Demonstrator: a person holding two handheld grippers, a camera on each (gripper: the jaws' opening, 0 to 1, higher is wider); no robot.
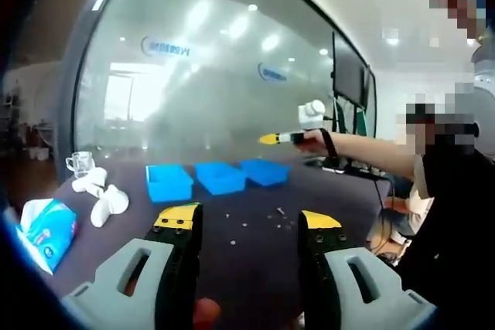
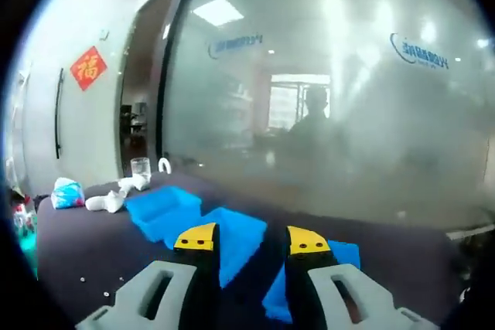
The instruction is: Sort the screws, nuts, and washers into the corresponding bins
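3 blue bins [image 1: 220, 178] sitting along table's [image 1: 255, 268] far edge; loose hardware [image 1: 259, 222] lying mid-table. Left gripper [image 1: 246, 223] and right gripper [image 2: 251, 241] both hovering, jaws apart.

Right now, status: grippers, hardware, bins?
Left gripper open, empty, above the table. Right gripper open, empty, over the blue bins. Small hardware loose on the tabletop, unsorted. Nothing blocking the bins.

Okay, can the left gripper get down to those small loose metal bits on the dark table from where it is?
Probably yes: the left gripper is open, and the small loose metal pieces lie on the dark table just ahead of its jaws, with nothing between.
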